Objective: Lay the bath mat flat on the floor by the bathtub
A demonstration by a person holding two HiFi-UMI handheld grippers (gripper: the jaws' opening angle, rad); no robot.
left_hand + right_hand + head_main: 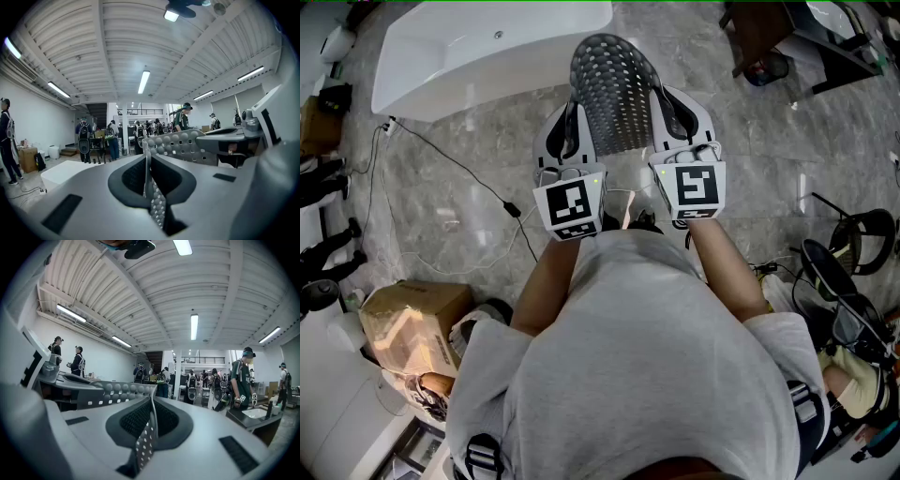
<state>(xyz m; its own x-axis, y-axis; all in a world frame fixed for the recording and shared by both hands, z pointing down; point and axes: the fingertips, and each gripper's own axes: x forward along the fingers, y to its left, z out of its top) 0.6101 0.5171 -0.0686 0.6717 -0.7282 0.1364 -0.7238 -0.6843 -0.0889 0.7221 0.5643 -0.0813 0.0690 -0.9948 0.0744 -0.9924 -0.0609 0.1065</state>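
Head view: a person holds a grey perforated bath mat [614,89] up in the air, on the near side of the white bathtub [441,80].
The left gripper [571,127] and right gripper [680,117] each pinch one side edge of the mat, jaws narrowed tight on it, above the grey marble floor [469,187] beside the bathtub.

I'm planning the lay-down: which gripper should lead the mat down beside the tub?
Left, probably. The left gripper and right gripper are both shut on the bath mat, but the bathtub lies toward the left one's side.
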